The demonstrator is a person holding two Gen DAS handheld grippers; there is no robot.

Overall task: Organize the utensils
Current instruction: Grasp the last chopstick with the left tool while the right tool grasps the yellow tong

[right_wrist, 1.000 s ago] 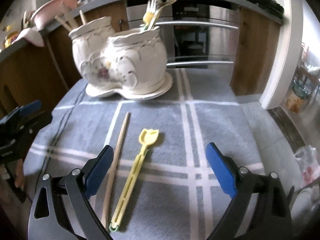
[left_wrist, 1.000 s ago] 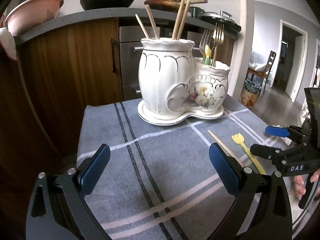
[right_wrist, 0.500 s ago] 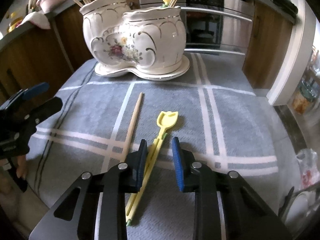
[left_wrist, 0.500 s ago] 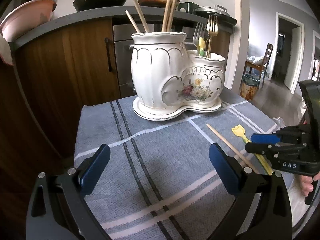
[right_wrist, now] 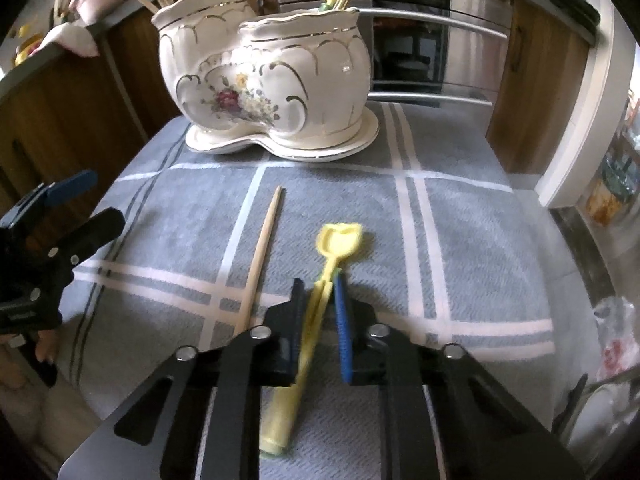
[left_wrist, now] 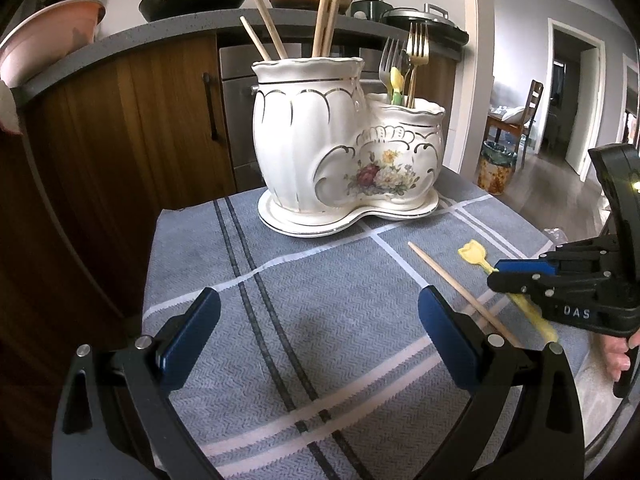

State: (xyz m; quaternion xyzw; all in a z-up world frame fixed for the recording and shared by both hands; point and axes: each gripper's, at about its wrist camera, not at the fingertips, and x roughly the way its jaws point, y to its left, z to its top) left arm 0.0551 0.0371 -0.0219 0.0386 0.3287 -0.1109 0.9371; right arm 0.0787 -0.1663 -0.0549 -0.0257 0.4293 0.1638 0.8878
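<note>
The left wrist view alone shows the full spread of the left tongs (left_wrist: 320, 340): their blue pads stand wide apart at the lower left and lower right of the frame, with only the grey striped cloth on the table (left_wrist: 320, 288) between them. It also shows, at the right edge, the side of the right tongs (left_wrist: 516, 274) and some fingers (left_wrist: 618, 354) of the person's hand below them. The right wrist view alone looks down between the right tongs (right_wrist: 318, 322) at the bottom centre.

A second ago the right tongs stood wide open above the cloth; their jaws have just been closing, and the long yellow plastic fork with a tulip-shaped head (right_wrist: 320, 280) now sits between the pads, pinched on its stem. The left tongs have kept their wide spread.

The yellow fork's head points toward the upper centre of the right wrist frame, clear of the pads, while its handle end runs back under them to the bottom centre. Just left of it a pale wooden chopstick (right_wrist: 262, 252) lies on the cloth, outside the tongs. In the upper centre stands the white two-compartment ceramic utensil holder with gold trim and a flower motif (right_wrist: 272, 80): wooden sticks in its left cup, forks in its right.
</note>
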